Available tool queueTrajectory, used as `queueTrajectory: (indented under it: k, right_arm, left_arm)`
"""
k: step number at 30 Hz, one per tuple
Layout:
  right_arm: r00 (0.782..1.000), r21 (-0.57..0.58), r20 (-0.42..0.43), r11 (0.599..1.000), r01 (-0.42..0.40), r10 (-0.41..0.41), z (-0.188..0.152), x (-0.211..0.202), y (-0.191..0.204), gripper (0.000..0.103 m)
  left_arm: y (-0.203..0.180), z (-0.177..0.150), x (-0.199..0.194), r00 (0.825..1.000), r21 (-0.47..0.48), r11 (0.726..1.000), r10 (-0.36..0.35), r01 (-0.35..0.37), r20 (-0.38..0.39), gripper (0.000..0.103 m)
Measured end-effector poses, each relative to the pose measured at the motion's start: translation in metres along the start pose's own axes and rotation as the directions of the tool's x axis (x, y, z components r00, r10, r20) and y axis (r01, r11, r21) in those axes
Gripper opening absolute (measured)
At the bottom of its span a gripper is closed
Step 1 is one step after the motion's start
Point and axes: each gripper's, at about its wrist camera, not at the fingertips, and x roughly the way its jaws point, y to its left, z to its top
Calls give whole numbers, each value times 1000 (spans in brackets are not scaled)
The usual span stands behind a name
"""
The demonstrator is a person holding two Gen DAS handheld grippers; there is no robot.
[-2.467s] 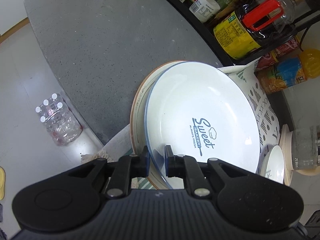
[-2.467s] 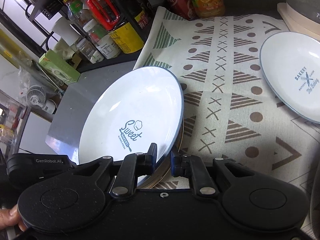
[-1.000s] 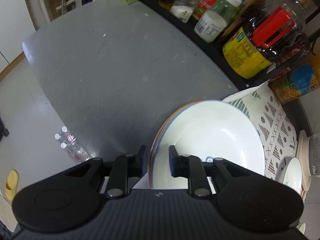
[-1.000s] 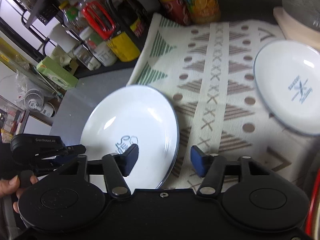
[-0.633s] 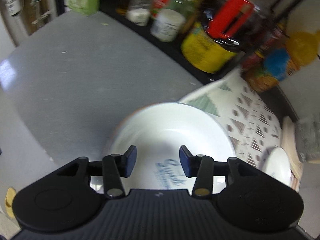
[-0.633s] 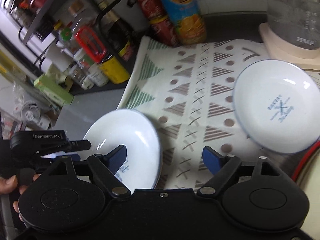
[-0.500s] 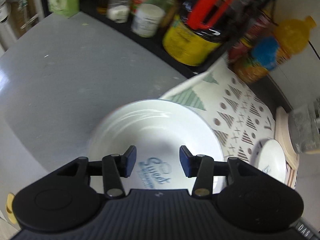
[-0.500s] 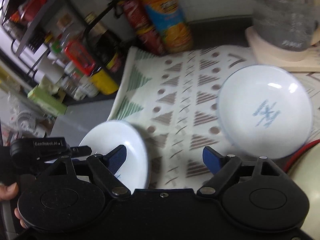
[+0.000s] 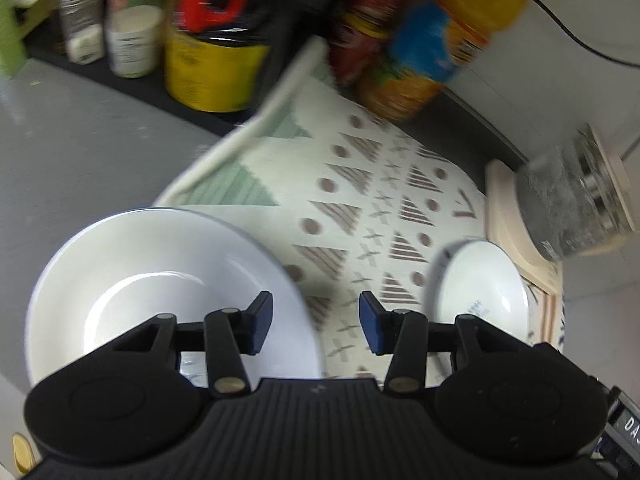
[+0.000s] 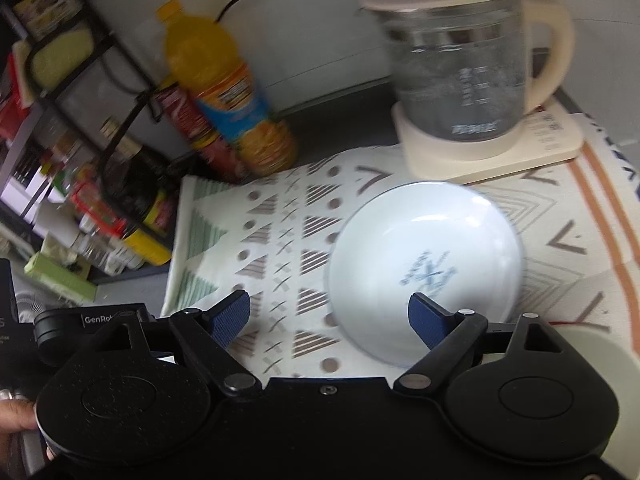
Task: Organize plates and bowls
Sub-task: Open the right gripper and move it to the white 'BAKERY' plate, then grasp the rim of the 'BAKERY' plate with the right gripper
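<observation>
A large white blue-rimmed plate (image 9: pixel 152 276) lies flat at the left end of the patterned cloth (image 9: pixel 360 184), under my left gripper's left finger. My left gripper (image 9: pixel 316 322) is open and empty above it. A smaller white plate with a blue print (image 10: pixel 428 264) lies on the cloth (image 10: pixel 280 240) further right; it also shows in the left wrist view (image 9: pixel 480 292). My right gripper (image 10: pixel 330 318) is open and empty, its right finger over that plate's near edge. Both views are blurred by motion.
A glass kettle on a cream base (image 10: pixel 472 80) stands behind the small plate. An orange drink bottle (image 10: pixel 232 96) and cans stand at the back. A black rack of jars and bottles (image 9: pixel 208 40) lines the grey counter (image 9: pixel 60 152). A pale round rim (image 10: pixel 592 344) shows at the right.
Both grippers have let go of the large plate and opened wide. The plate now rests flat. Both grippers have swung right, toward the small plate and kettle.
</observation>
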Motion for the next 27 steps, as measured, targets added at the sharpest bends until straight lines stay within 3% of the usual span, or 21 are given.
queueTrajectory:
  k: [12, 19, 27]
  right_arm:
    - [994, 87, -9, 990, 109, -108, 9, -3, -45, 89]
    - [983, 153, -62, 972, 178, -170, 17, 9, -72, 89]
    - [974, 174, -121, 962, 209, -190, 23, 28, -88, 77]
  left_arm:
    - [-51, -6, 36, 997, 96, 994, -42, 48, -66, 45]
    - [-68, -14, 61, 993, 128, 990, -52, 65, -102, 45]
    - [-79, -17, 83, 988, 131, 989, -53, 72, -143, 45]
